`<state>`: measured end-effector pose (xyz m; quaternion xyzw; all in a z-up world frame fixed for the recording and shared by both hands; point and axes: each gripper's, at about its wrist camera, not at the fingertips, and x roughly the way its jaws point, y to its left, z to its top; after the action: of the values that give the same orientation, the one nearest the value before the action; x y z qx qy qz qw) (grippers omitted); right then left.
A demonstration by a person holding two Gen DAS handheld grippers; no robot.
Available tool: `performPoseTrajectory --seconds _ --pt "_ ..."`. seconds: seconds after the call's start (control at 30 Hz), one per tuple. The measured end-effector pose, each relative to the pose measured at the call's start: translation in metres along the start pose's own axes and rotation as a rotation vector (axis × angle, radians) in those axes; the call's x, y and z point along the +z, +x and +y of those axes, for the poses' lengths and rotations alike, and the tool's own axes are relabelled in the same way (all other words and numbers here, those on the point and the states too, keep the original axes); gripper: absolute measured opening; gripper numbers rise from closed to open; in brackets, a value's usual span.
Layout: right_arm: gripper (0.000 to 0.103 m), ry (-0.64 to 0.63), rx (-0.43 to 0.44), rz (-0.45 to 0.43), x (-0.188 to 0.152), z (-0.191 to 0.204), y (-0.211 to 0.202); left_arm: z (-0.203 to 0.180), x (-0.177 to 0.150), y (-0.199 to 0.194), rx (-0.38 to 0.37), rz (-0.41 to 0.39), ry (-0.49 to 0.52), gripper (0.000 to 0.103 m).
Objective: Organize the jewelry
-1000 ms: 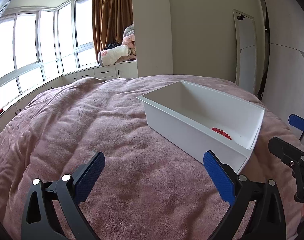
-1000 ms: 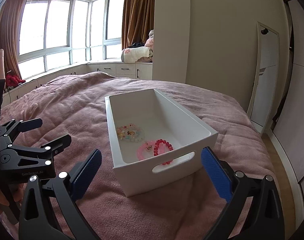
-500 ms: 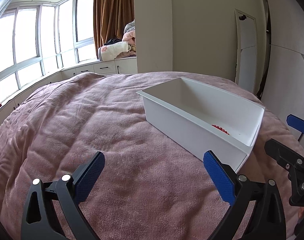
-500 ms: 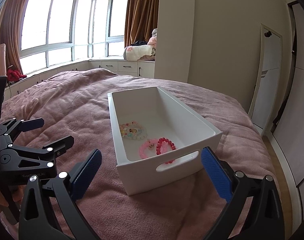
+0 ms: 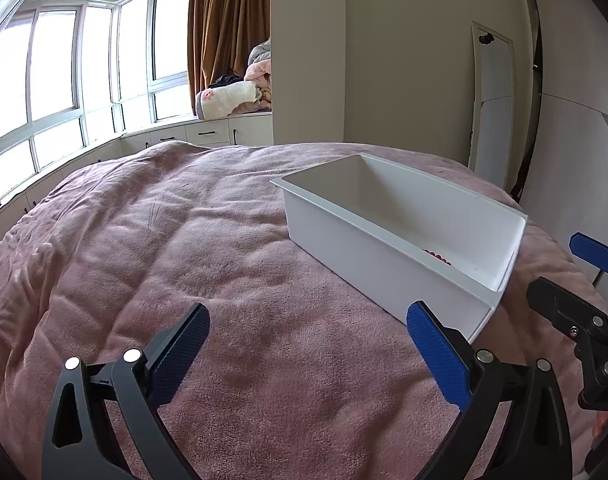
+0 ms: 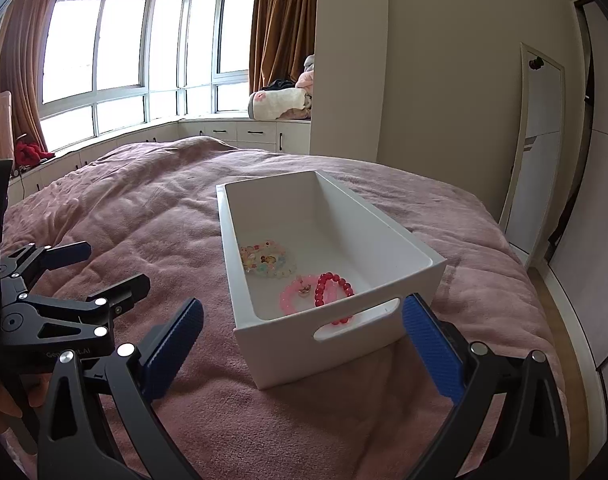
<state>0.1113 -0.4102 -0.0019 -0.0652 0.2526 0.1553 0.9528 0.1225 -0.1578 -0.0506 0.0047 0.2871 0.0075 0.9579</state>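
Three bracelets, one of red beads [image 6: 332, 289], one of pale pink beads [image 6: 294, 294] and one of pastel charms [image 6: 266, 258], lie at the near end of the rectangular white plastic bin [image 6: 399, 246] on the pink blanket-covered bed [image 6: 144, 220]. The left gripper [image 5: 304, 354] and right gripper [image 6: 302, 342] hover spread wide and empty before the bin. Collecting looks finished; any next move probably calls for gripping the bin's slotted handle.

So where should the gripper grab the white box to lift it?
Probably the near end wall of the white box, at its handle slot. Come from the right gripper side: one finger through the slot, one outside. That wall faces it, unobstructed.
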Motion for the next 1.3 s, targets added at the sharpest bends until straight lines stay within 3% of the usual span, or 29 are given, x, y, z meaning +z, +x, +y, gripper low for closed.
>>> performPoseTrajectory --seconds 1.3 --pt "0.098 0.018 -0.014 0.012 -0.0017 -0.006 0.0006 -0.0102 0.0006 -0.0041 -0.014 -0.008 0.019 0.1"
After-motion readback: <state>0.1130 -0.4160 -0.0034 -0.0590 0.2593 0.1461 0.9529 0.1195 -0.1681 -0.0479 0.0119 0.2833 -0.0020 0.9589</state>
